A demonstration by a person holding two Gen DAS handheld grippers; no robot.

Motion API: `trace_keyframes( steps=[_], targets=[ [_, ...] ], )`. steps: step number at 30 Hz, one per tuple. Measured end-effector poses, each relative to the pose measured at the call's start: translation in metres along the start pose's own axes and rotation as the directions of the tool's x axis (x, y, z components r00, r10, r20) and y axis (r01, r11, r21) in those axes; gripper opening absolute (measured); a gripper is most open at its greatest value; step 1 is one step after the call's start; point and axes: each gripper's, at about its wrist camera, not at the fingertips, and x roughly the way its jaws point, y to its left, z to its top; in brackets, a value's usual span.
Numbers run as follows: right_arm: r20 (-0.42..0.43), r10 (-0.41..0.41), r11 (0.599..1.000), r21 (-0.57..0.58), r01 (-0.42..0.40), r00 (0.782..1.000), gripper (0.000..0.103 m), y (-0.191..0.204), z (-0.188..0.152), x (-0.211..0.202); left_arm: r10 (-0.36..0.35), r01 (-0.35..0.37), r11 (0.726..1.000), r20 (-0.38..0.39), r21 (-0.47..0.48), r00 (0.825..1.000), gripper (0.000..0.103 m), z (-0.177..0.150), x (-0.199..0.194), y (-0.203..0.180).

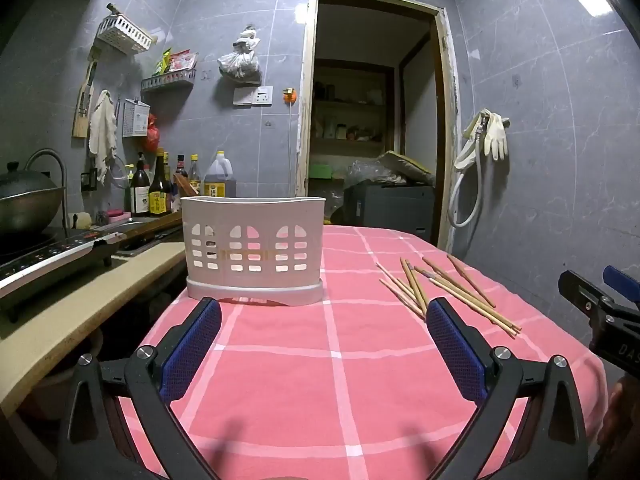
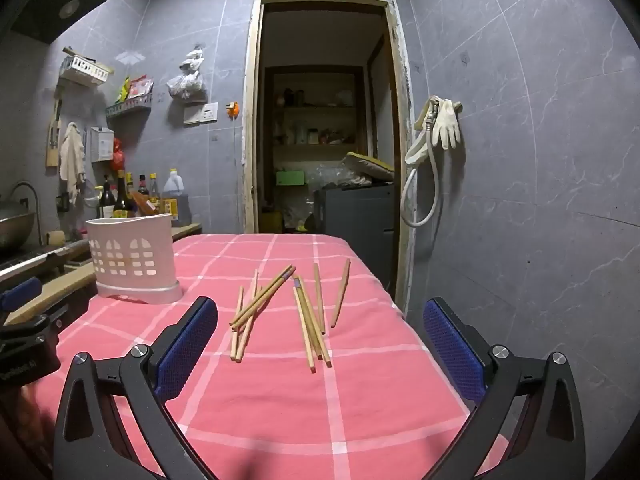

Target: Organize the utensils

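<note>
On pink cloth (image 2: 360, 392), centre frame: chopsticks (image 2: 280, 312) all loose, none visibly in holder (image 2: 132, 256) at left (slots look bare). Task not begun, I judge. My left gripper (image 1: 324, 344) and right gripper (image 2: 320, 344) both gape wide, holding nothing.

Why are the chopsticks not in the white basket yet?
They are out: the chopsticks lie scattered flat on the pink tablecloth, apart from the upright basket. Why, I cannot tell.
</note>
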Motion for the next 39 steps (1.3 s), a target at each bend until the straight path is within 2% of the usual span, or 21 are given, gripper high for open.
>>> trace_keyframes(
  steps=[39],
  targets=[
    [-0.007,0.002,1.000,0.003,-0.002,1.000,0.103,0.0019,-0.0022,0.0015,0.001,-0.001,1.000,-0.009,0.004,1.000,0.100,0.0001,0.0002,-0.0001]
  ],
)
